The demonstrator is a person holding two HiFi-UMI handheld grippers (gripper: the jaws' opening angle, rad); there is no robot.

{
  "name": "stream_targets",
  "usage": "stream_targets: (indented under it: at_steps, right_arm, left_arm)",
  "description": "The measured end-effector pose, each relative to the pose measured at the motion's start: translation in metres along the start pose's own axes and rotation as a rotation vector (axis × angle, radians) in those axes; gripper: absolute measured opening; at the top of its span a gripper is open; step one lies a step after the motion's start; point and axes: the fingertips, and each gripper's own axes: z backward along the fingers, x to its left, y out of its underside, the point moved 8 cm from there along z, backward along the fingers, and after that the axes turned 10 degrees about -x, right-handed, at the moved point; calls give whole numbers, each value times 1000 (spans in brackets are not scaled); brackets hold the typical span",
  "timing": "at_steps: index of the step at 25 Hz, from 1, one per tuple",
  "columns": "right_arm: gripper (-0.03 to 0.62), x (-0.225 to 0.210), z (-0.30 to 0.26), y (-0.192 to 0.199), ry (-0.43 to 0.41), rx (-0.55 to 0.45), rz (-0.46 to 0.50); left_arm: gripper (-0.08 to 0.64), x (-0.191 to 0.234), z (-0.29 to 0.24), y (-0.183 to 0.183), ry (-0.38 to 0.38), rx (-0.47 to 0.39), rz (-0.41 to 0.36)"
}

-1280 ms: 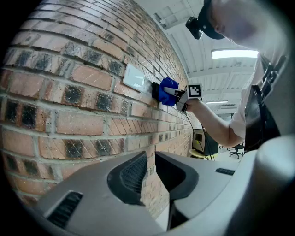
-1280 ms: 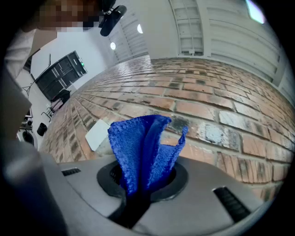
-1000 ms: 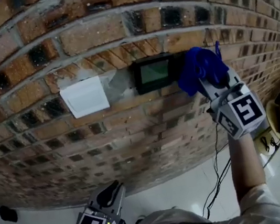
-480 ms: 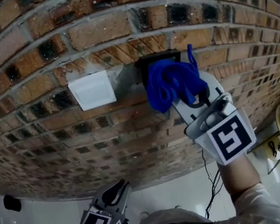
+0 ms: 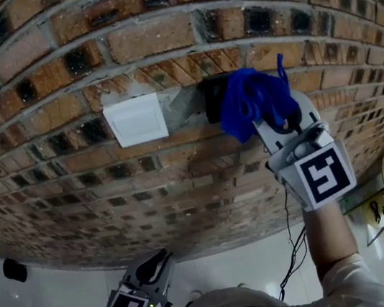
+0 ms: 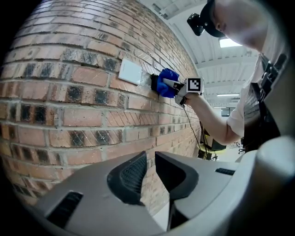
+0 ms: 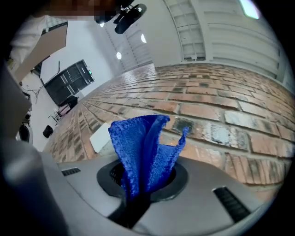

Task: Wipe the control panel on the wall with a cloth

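Right tongs (image 7: 140, 186) clenched on blue cloth (image 5: 253, 102), bunched end pointing at control panel (image 5: 210, 98), left tongs (image 6: 150, 173) closed, empty

No text, number or brand can be read in any view. The marker cube (image 5: 320, 177) on the right hand-held gripper (image 7: 138, 182) carries only a black-and-white square pattern, not lettering. The white wall plate (image 5: 135, 120) appears blank, though any fine print there would be too small to resolve.
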Motion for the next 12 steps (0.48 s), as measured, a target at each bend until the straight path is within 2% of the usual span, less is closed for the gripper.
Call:
stream_targets:
  at_steps: [4, 9, 12]
  right_arm:
    - [91, -34, 21, 9, 33, -23, 7]
    - [91, -62, 39, 29, 87, 51, 3]
    - [92, -66, 41, 33, 84, 57, -14]
  left_arm:
    - [58, -4, -6, -1, 13, 2, -4]
    - [58, -6, -10, 0, 20, 12, -4]
    - [58, -7, -13, 0, 31, 16, -8]
